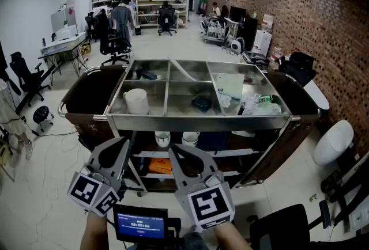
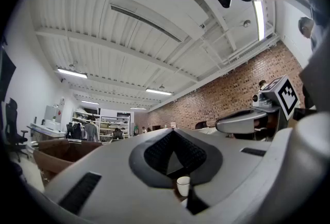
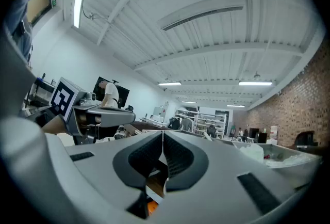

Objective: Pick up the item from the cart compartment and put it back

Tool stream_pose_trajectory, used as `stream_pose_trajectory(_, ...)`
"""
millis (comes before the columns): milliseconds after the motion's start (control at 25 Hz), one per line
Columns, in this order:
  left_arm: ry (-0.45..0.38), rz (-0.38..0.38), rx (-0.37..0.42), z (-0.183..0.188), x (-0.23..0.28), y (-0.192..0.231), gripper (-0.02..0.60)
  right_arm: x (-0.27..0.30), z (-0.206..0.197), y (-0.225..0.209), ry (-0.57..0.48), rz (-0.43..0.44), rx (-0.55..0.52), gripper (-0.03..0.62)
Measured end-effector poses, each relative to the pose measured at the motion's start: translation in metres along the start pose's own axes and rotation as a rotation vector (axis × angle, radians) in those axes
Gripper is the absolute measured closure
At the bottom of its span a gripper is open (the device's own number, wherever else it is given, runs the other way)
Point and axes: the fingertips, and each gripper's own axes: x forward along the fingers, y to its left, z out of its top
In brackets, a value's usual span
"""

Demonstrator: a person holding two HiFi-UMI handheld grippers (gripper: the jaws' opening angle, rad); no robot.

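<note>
The steel cart (image 1: 199,122) stands in front of me with its top split into several compartments. A white mug (image 1: 136,100) sits in the front left compartment and a small dark item (image 1: 202,103) in the front middle one. Crumpled clear bags (image 1: 256,105) and a pale sheet (image 1: 230,84) fill the right side. Both grippers hang low before the cart, well short of the compartments. My left gripper (image 1: 123,143) (image 2: 172,132) is shut with nothing in it. My right gripper (image 1: 174,151) (image 3: 163,135) is shut and empty too.
Two white cups (image 1: 162,138) (image 1: 190,138) and an orange thing (image 1: 160,166) sit on the cart's lower shelf. Office chairs (image 1: 115,47), desks and shelving stand behind the cart. A brick wall (image 1: 323,18) runs along the right, with a black chair (image 1: 282,231) near my right.
</note>
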Motion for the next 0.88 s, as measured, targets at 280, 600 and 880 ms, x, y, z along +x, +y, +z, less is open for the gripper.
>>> stream_pose_trajectory(280,-0.021,0.021,0.025,0.007,-0.008,0.018,0.568,0.019,0.011,0.015,-0.003,0.041,-0.064,0.514)
stream_pose_trajectory(600,-0.011,0.014,0.034,0.014,-0.009,0.027,0.568,0.052,0.024,0.024,0.006,0.109,-0.098,0.442)
stream_pose_trajectory(880,-0.034,0.075,0.084,0.014,-0.007,0.062,0.568,0.096,0.029,0.021,0.022,0.163,-0.144,0.405)
